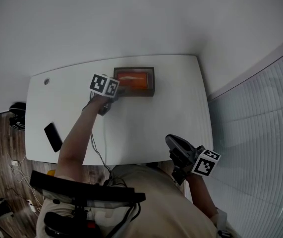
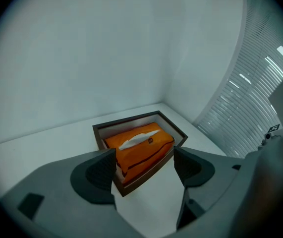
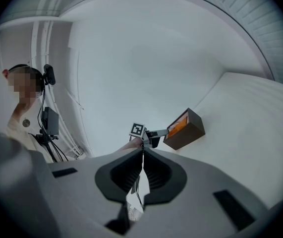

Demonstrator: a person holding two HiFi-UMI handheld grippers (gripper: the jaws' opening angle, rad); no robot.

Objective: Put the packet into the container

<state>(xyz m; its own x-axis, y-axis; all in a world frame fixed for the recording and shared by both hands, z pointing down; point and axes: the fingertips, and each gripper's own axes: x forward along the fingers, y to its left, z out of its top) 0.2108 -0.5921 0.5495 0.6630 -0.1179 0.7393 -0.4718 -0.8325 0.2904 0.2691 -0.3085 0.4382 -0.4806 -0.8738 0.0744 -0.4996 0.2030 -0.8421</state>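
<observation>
Right claw (image 3: 142,152) clenched, empty; left claw (image 2: 144,157) wide apart, empty, near packet (image 2: 140,144) in container (image 2: 131,119).

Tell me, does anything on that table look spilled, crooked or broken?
Nothing stands out. The packet lies flat inside the container, with a white tissue poking from its top. Nothing is spilled on the table. Only the phone lies at a slant near the left edge, which looks harmless.

Black phone (image 1: 53,137) flat near white table (image 1: 171,118) left edge.
</observation>
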